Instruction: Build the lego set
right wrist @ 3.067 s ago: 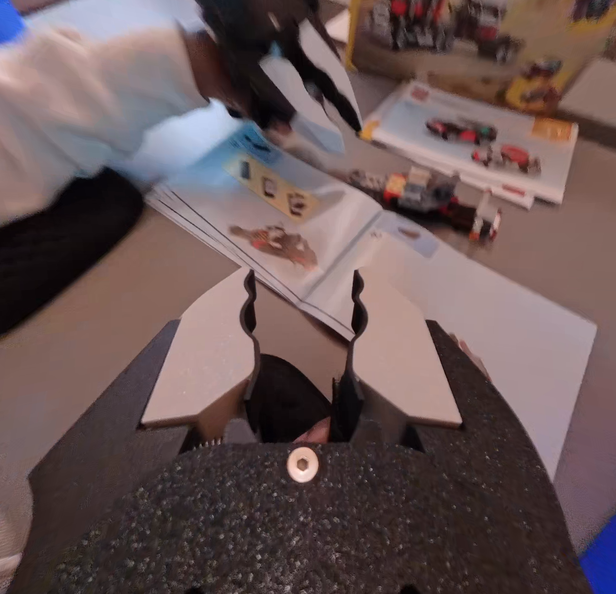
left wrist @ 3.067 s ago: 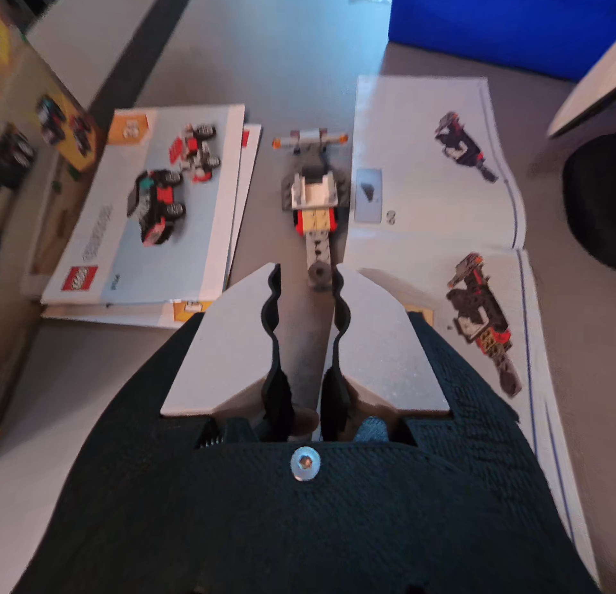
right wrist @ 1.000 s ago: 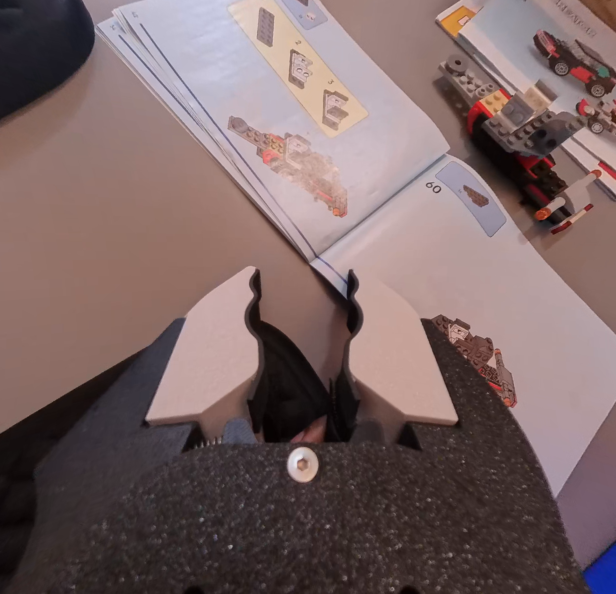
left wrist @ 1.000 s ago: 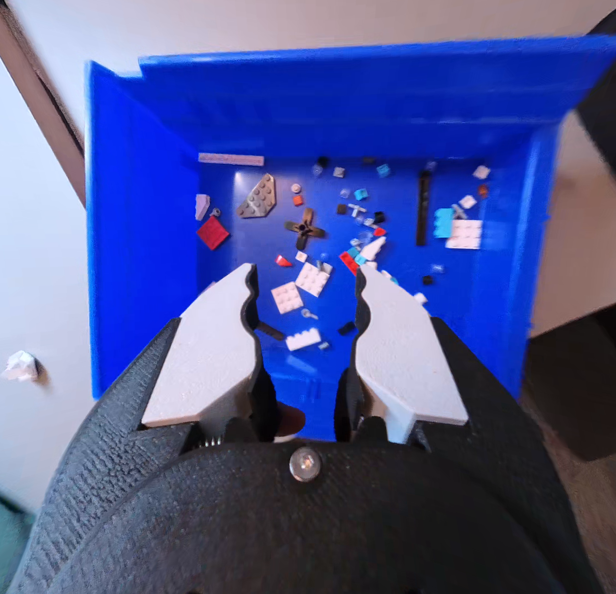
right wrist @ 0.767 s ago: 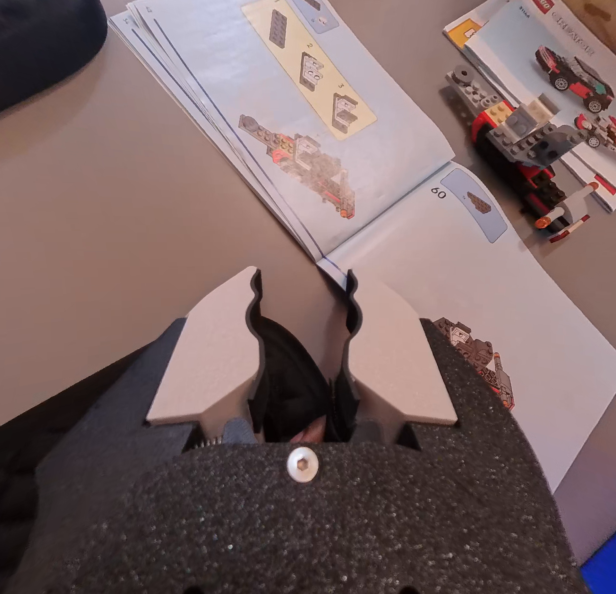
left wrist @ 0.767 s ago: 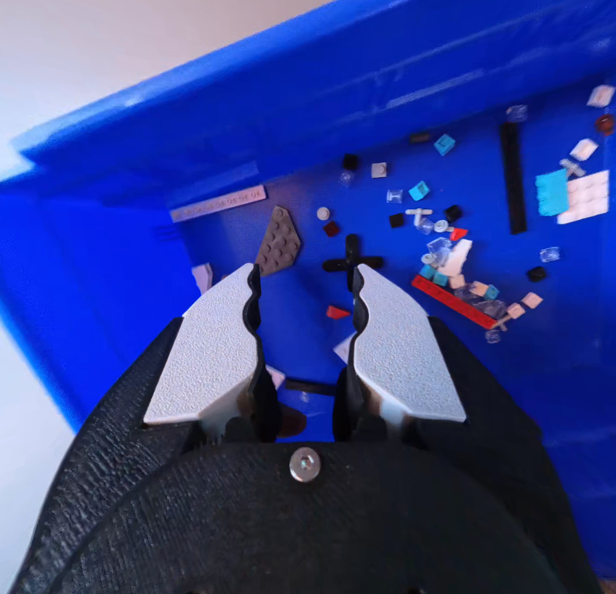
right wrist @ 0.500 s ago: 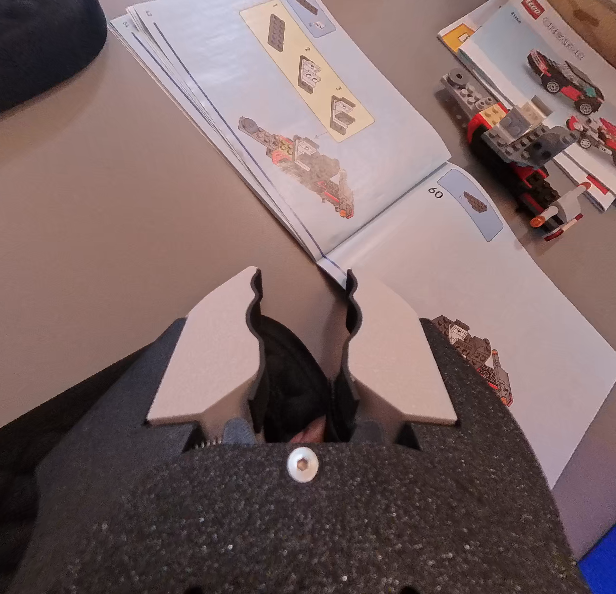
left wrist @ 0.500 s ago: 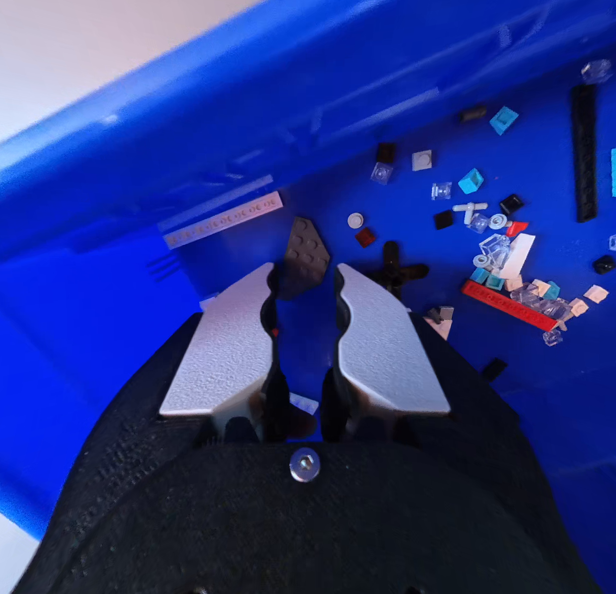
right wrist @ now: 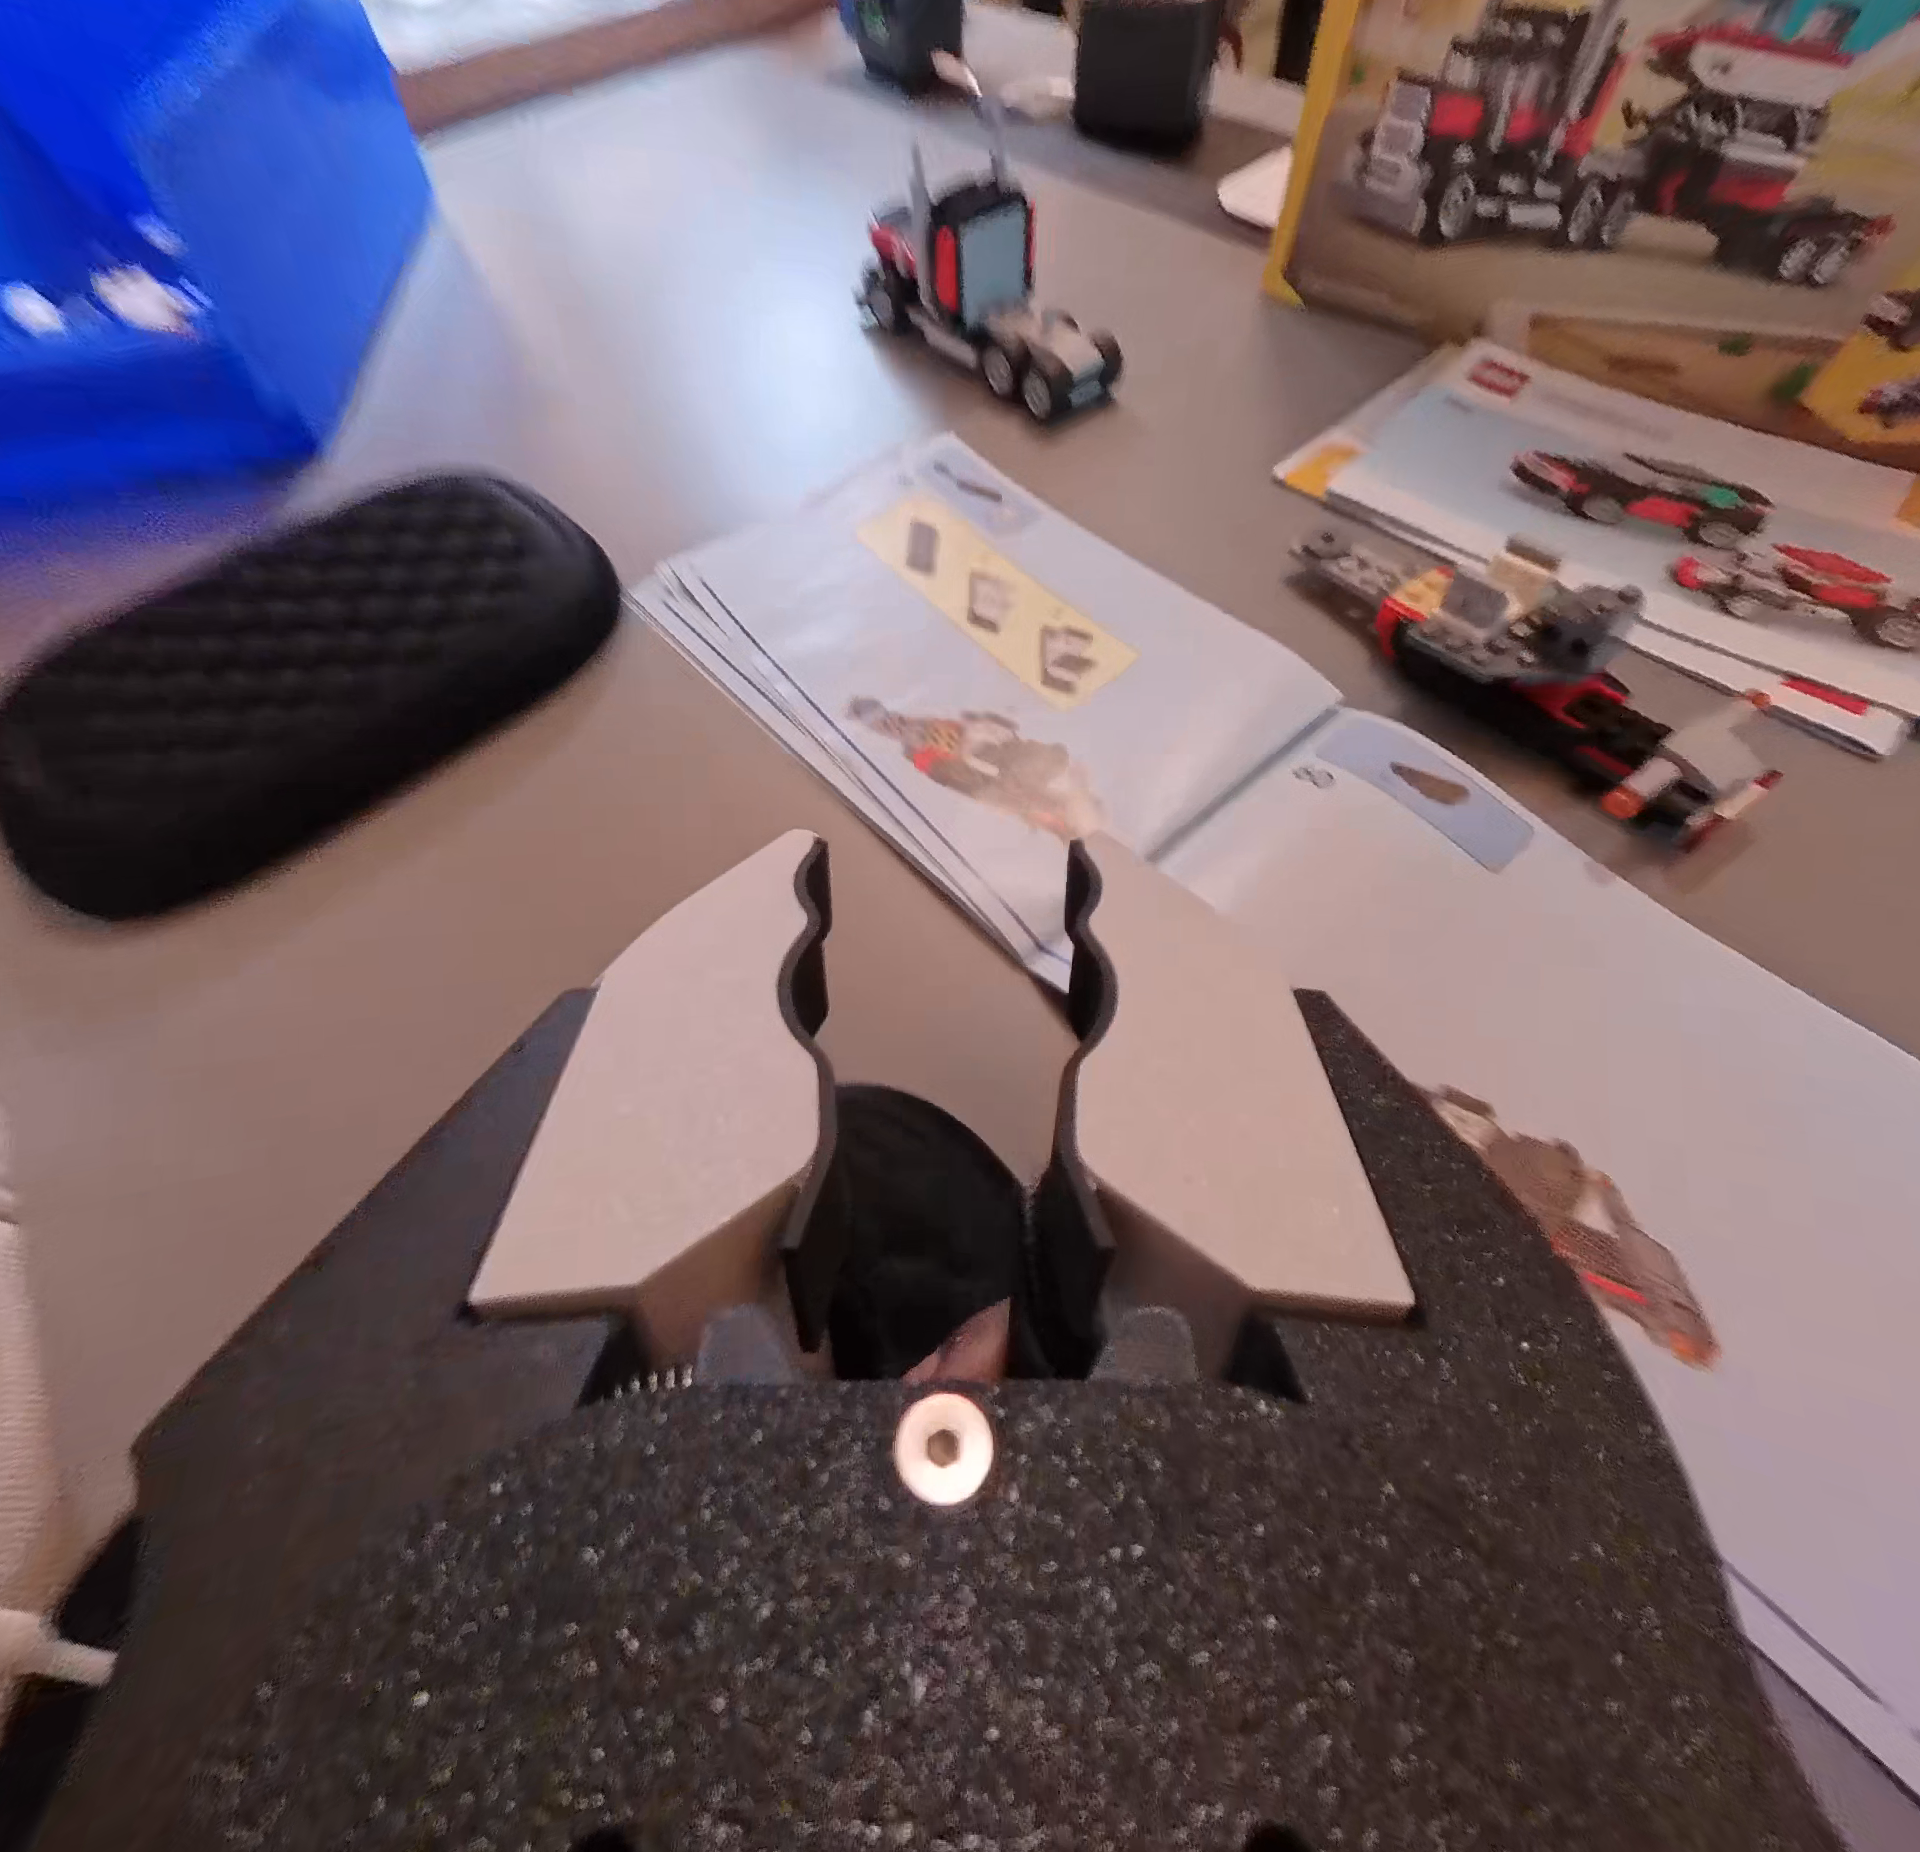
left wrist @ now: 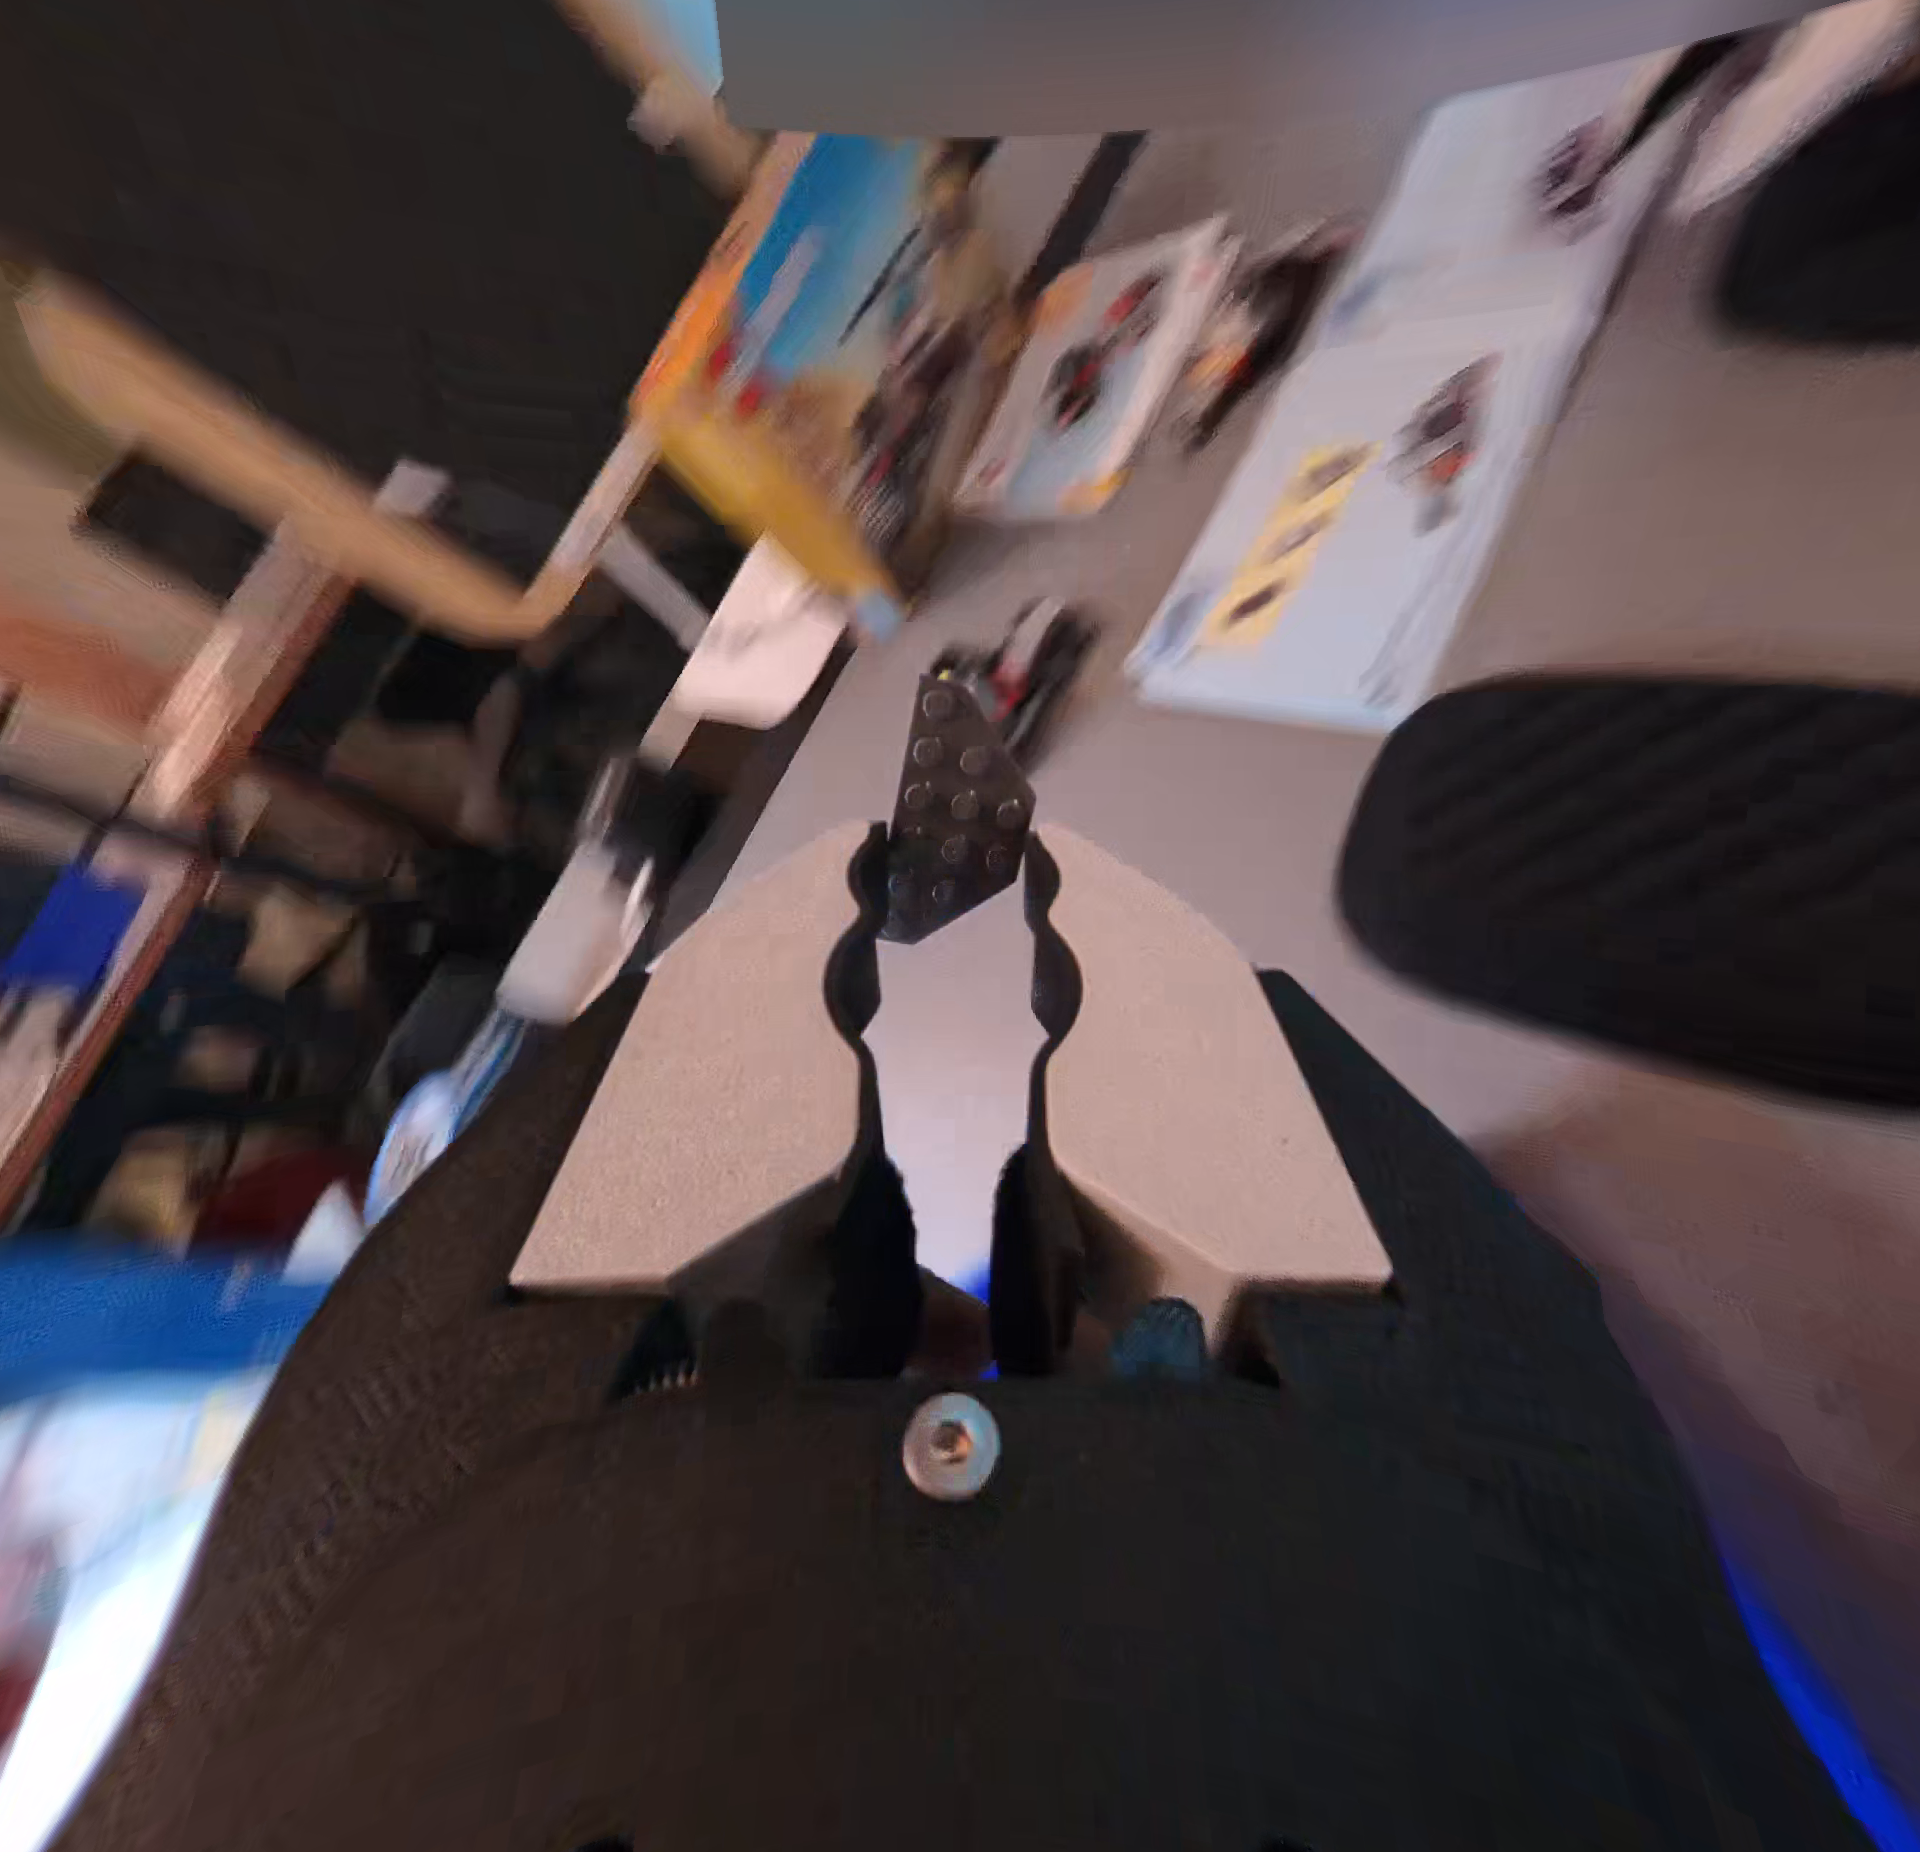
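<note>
Partway: left gripper (left wrist: 954, 852) jaws clamp a dark wedge plate (left wrist: 958, 828); right gripper (right wrist: 945, 872) jaws gape empty; half-built model (right wrist: 1538, 675) awaits near the surface's far-right edge.

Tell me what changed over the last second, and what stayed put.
The left gripper went down into the blue bin, closed on the dark grey wedge plate and lifted it out; it now holds the plate over the table, pointing toward the open instruction booklet. The right gripper tilted up for a wider view but stays open and empty. The booklet and the half-built model have not moved.
</note>
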Tool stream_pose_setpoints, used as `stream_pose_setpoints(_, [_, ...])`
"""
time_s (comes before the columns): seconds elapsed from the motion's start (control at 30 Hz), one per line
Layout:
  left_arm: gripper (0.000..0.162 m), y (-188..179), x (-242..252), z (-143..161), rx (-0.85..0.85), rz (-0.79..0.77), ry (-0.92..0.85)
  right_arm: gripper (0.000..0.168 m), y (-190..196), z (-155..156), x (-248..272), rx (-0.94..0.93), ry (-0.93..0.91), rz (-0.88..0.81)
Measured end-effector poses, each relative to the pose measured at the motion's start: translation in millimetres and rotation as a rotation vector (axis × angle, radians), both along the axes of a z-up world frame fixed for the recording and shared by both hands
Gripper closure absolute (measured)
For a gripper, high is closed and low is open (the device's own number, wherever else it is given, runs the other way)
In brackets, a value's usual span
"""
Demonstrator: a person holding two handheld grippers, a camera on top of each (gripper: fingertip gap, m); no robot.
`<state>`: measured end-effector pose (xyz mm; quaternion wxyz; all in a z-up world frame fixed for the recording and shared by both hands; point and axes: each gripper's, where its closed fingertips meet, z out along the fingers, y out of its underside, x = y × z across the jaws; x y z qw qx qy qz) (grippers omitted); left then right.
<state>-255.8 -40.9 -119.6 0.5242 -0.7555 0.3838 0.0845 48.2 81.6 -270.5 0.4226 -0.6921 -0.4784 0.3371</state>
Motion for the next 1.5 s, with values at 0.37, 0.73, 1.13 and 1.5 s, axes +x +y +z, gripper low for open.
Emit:
stream_pose_setpoints(0.37, [0.137,62,207,-94,-0.127,-0.533,0.273,0.133,-54,80,-68,-0.38,0.451,0.348])
stream_pose_setpoints(0.73, [0.132,73,242,-103,-0.099,-0.516,0.206,0.161,-58,67,-62,-0.435,0.469,0.283])
stream_pose_setpoints(1.13, [0.145,86,288,-63,-0.444,-0.436,-1.457,0.164,-26,108,-4,-0.3,1.003,-0.029])
stream_pose_setpoints(1.5, [0.157,89,274,-55,-0.521,-0.485,-1.609,0.163,-30,93,-25,-0.363,0.925,0.018])
